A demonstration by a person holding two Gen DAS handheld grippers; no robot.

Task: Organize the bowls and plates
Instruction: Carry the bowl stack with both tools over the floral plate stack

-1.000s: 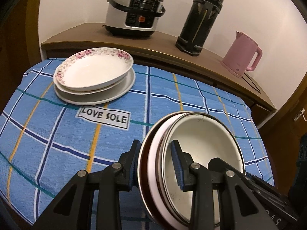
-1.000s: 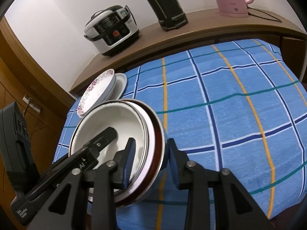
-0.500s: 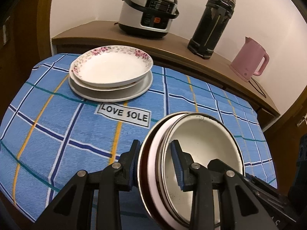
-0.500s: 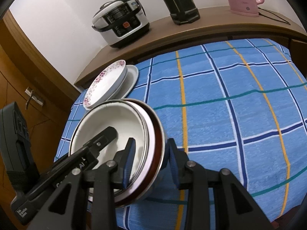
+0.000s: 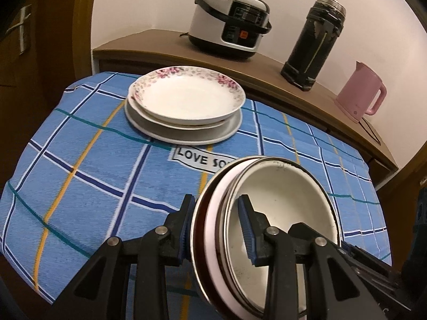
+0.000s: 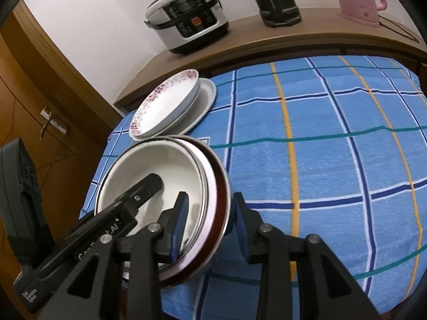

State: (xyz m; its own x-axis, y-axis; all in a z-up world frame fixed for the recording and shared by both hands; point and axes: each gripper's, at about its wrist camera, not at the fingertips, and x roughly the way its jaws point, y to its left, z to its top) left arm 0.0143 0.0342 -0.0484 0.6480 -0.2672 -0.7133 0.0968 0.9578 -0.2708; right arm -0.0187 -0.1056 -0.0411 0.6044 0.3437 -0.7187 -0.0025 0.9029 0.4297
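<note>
Left wrist view: left gripper [image 5: 216, 228] clamps the near rim of the bowl stack [image 5: 283, 213], three nested bowls — white one inside, pink next, dark outermost. One finger sits inside the white bowl, the other outside the dark wall. Right gripper [image 6: 209, 220] pinches the opposite rim the same way, fingers narrow on the walls. Stack appears carried clear of the tablecloth [image 5: 88, 170] between both grippers, rim tilted off level.

Key relation: plate stack [image 5: 186, 106], floral deep plate on a wider plain one, lies ahead and left of the bowls, well apart, toward the table's back-left corner. Left gripper is on that side, so it looks like it leads.

Versus 1.0 s ago: the plates sit closer to frame centre and larger in both views, rice cooker [image 5: 230, 36] too. Both grippers have moved toward the plates; grip on the bowls unchanged.

Judgement: mid-carry, set-down spot not settled yet.
</note>
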